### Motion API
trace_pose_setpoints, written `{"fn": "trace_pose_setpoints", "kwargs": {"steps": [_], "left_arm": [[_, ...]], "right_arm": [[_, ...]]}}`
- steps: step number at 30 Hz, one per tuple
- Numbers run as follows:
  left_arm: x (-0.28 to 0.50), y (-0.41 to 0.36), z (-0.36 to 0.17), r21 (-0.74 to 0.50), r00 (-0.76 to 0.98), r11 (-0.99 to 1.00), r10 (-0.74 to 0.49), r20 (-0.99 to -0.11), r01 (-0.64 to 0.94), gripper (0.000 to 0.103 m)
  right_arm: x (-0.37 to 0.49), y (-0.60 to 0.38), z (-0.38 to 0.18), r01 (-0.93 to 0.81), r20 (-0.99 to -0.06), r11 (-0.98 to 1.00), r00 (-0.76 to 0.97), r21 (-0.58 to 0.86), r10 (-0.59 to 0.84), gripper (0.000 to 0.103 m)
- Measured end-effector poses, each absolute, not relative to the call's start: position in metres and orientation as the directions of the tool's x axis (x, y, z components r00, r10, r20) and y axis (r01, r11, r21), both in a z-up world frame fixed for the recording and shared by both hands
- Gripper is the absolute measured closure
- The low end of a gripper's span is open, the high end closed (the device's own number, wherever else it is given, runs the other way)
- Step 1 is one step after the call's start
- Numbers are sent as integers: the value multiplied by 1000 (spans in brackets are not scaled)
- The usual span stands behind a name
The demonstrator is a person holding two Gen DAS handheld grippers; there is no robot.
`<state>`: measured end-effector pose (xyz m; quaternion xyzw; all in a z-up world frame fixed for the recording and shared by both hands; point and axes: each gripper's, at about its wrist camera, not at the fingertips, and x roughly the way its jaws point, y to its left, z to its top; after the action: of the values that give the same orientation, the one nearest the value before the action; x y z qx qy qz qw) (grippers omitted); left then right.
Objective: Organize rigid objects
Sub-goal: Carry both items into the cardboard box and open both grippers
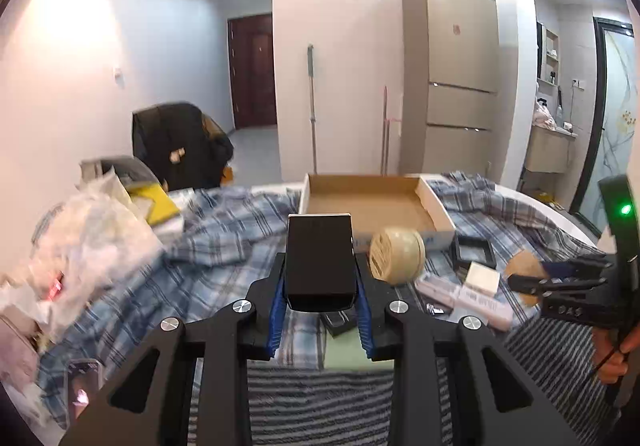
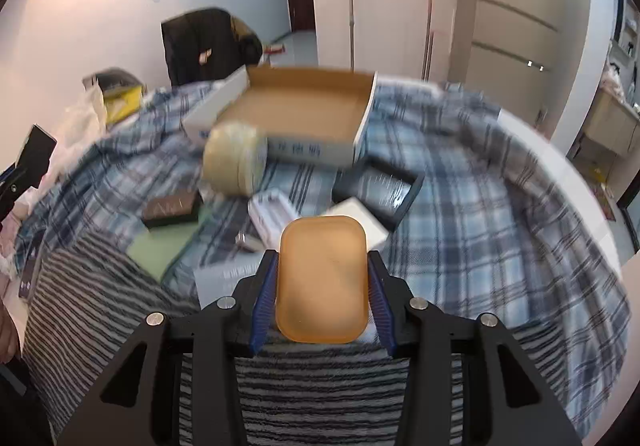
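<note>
While both wrist views look across a bed draped in a blue plaid blanket (image 2: 460,206), the left gripper (image 1: 320,300) appears at lower centre of its frame, its blue pads clamped on the sides of a black box (image 1: 319,258) held clear of the bedding. At lower centre of the right wrist view, the right gripper (image 2: 322,296) is closed on an orange rounded-rectangular tray (image 2: 323,278), a pad against each long edge; no earlier view is given for comparison. An open cardboard box (image 2: 296,114) lies on the blanket at upper centre, its brown floor bare. Just in front of it stands a cream round tin (image 2: 234,156), tilted on its edge. Near the tin, toward centre frame, lie a white box (image 2: 362,220), an empty black lid or frame (image 2: 380,186), a pale pink pack (image 1: 464,296) and a small dark box (image 2: 172,210) resting by a pale green sheet (image 2: 164,246). A grey striped cloth (image 2: 96,286) covers the lower foreground. In the left wrist view, the right gripper with its tray enters from the right edge, a hand (image 1: 612,360) below it.
</note>
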<state>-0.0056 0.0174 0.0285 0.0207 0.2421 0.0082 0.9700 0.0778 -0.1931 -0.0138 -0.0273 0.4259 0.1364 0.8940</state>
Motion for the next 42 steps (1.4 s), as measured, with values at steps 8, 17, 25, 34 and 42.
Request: {"fn": "trace_pose_setpoints", "kwargs": {"steps": [8,17,25,34,42], "left_arm": [[23,-11,81,52,912,998,-23,-410,48,71],[87,-17,145,-28,926,1000,-16,-377,6,71],[153,-11,160,-142,901,985,-148,-408,98,71],[216,15,70,-112,822,989,-140,-553,93,71],[266,24,-15,-97,615,992,-126,-778,81,71]], "right_arm": [[109,-197,70,-222,-641,975,744,29,188,61],[167,-185,135,-210,-523,955,801,211,292,61],[214,-172,135,-212,-512,945,800,247,313,61],[263,-172,57,-141,-656,958,703,251,276,61],[286,-163,-1,-139,-785,973,574,185,232,61]]}}
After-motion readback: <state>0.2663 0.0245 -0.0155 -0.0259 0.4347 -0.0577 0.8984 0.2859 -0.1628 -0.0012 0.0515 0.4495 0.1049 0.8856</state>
